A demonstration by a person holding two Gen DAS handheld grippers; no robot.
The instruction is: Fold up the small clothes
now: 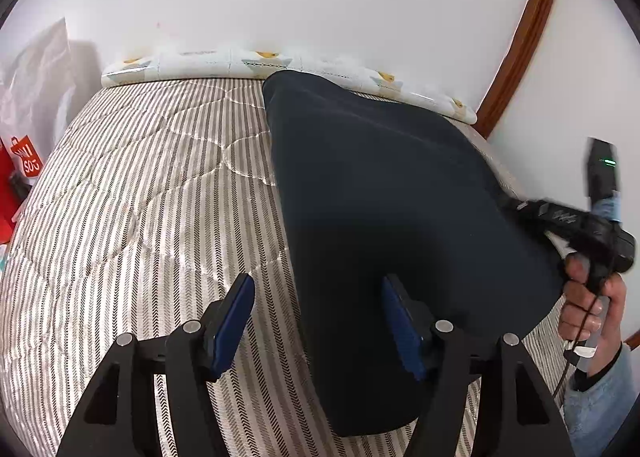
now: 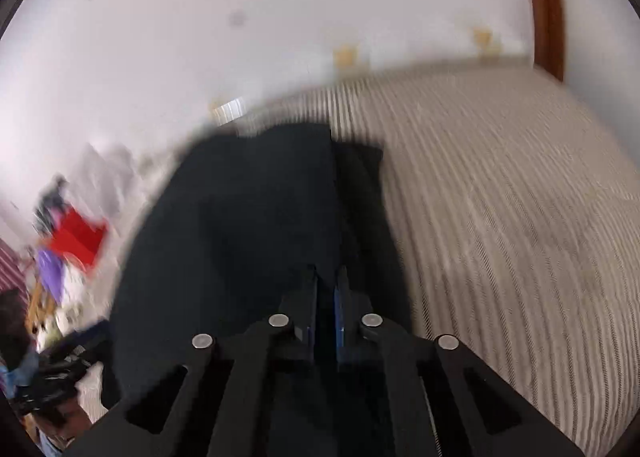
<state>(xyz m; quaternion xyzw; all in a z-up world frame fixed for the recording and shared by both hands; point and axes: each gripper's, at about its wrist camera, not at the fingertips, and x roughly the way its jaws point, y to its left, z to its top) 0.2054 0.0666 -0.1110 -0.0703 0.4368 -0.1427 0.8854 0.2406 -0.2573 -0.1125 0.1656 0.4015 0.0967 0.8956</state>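
Dark navy garment (image 1: 380, 193) lies long and narrow on the striped quilted bed (image 1: 140, 193), apparently partway folded.
Left gripper (image 1: 318, 321) has its jaws apart, straddling the near edge; right gripper (image 2: 328, 309) is clamped on fabric, so further folds likely remain.

Only white lettering resembling "SOS" reads, on the red bag (image 1: 22, 165).

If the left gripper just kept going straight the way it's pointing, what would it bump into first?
Probably the striped mattress, close by the edge of the dark garment. The left gripper is open and tilts down at that edge, though depth is hard to judge here.
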